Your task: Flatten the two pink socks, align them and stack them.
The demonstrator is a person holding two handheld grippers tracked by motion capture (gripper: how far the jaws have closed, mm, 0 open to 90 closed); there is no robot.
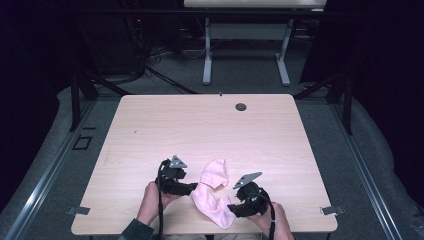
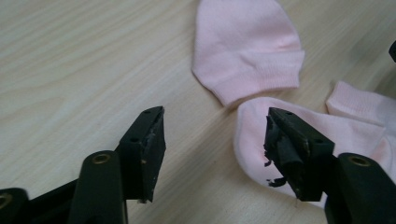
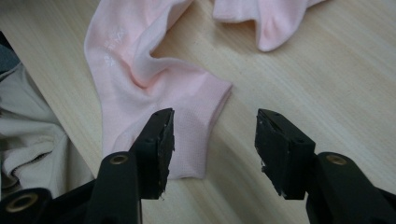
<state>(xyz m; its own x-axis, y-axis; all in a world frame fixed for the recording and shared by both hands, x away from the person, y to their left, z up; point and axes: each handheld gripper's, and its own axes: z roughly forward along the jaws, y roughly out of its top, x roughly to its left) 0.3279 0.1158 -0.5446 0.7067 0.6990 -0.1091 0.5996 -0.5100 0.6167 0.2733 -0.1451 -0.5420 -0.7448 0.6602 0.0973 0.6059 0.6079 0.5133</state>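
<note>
Evidently soft and limp, the pink socks suit cuff-edge grips; both grippers' jaws stand apart, clamping nothing, left gripper at nine o'clock, right gripper at four.

Pale pink socks on light wood-grain table.
</note>
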